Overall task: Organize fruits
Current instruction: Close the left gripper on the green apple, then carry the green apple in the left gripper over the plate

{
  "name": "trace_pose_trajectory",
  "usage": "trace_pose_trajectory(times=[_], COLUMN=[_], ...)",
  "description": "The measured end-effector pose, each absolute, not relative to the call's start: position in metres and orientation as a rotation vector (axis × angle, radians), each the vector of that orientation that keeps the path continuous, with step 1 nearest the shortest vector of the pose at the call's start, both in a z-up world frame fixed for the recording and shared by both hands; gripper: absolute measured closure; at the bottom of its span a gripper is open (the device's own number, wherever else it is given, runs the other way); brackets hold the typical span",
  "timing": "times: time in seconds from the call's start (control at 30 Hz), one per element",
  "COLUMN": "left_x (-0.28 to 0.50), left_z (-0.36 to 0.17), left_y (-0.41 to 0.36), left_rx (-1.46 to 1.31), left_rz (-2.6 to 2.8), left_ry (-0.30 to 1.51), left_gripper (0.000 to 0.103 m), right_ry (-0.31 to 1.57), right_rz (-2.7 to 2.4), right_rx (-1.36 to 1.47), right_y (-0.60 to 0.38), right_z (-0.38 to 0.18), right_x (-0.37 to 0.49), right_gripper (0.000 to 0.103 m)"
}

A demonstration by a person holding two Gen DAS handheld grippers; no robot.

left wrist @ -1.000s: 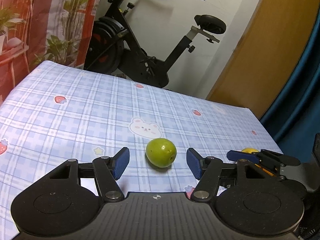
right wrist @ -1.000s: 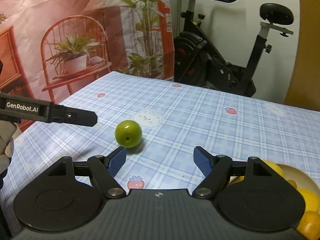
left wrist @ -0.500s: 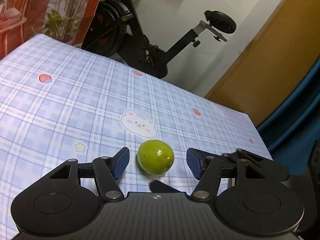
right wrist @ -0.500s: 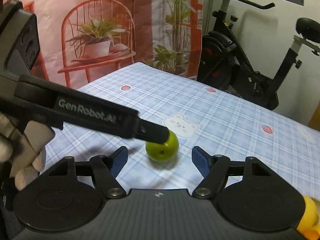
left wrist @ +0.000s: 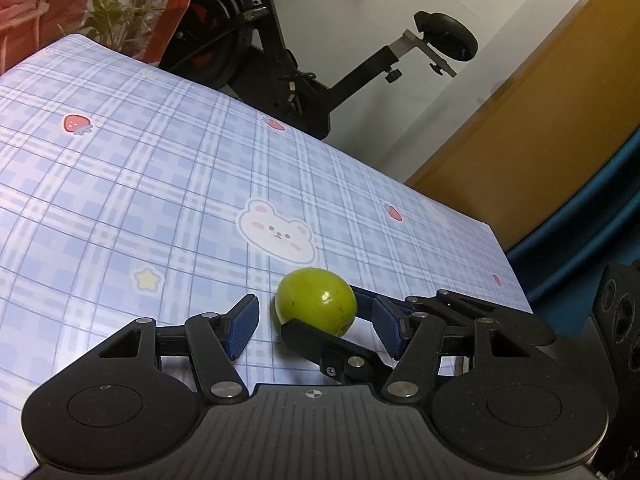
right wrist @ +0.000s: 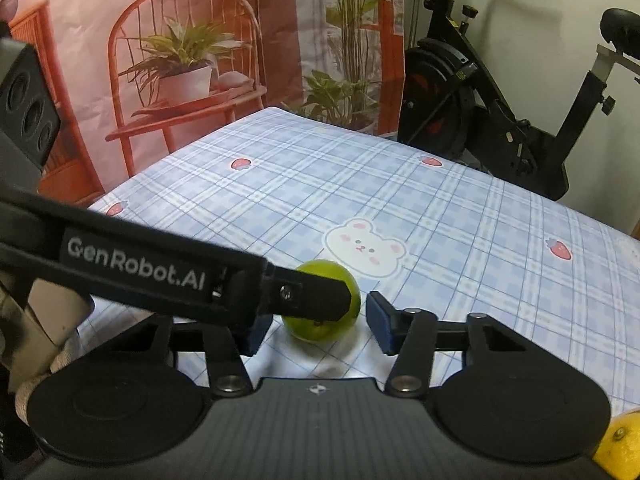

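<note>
- A green fruit lies on a table with a blue checked cloth, just near of a white bear print on the cloth.
- In the left wrist view, the left gripper has its blue pads well apart, one on each side of the fruit; neither pad touches it.
- In that same view, the right gripper's fingers reach in from the right. One black finger runs along the near side of the fruit and looks to be against it; the other passes behind the fruit on its far right side.
- In the right wrist view, the right gripper has the green fruit between its blue pads, and its jaws are closing.
- The right-hand pad stands just beside the fruit with a thin gap showing. The left-hand pad is mostly hidden, so contact there cannot be told.
- One black finger of the left gripper, marked GenRobot.AI, crosses the right wrist view from the left and covers the upper part of the fruit.
- A yellow fruit shows at the near right corner of the right wrist view, cut off by the gripper body.
- A gloved hand shows at the left edge of that view.
- An exercise bike stands beyond the far edge of the table.
- A backdrop printed with a red chair and potted plants hangs at the far left.
</note>
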State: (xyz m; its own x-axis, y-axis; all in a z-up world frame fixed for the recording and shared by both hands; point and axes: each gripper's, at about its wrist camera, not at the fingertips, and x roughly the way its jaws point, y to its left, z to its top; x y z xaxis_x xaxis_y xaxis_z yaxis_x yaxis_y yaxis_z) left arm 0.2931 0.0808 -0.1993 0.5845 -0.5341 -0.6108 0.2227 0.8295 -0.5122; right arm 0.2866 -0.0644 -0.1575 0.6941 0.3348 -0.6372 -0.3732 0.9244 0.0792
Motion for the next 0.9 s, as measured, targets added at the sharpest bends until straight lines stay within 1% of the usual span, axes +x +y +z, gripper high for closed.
trace_pose_trajectory(times=[0.07,0.1,0.2,0.4,0.9], left_x=[0.293,0.293,0.292,0.281,0.216], left_z=[-0.201,-0.201,-0.201,-0.196,-0.183], left_y=[0.08,0.079,0.077,0.072,0.023], left_rx=[-0.401,-0.399,-0.397,-0.361,-0.174], left_rz=[-0.463,-0.467,-0.483,-0.496,-0.562], left_ry=[0.839,0.839,0.837,0.84,0.847], left_gripper=[0.04,0.044,0.051,0.058,0.058], right_ry=[0.7,0.7,0.704,0.713,0.722], right_rz=[0.399,0.398,0.397,0.398,0.408], right_rx=[-0.057,-0.053,-0.032,0.009,0.116], right_y=[-0.064,-0.064,-0.067,-0.073,-0.102], right_z=[-0.157,-0.157,-0.156,-0.155,-0.152], right_x=[0.286,0.286,0.284,0.273,0.203], right_gripper=[0.055,0.055,0.055,0.055,0.056])
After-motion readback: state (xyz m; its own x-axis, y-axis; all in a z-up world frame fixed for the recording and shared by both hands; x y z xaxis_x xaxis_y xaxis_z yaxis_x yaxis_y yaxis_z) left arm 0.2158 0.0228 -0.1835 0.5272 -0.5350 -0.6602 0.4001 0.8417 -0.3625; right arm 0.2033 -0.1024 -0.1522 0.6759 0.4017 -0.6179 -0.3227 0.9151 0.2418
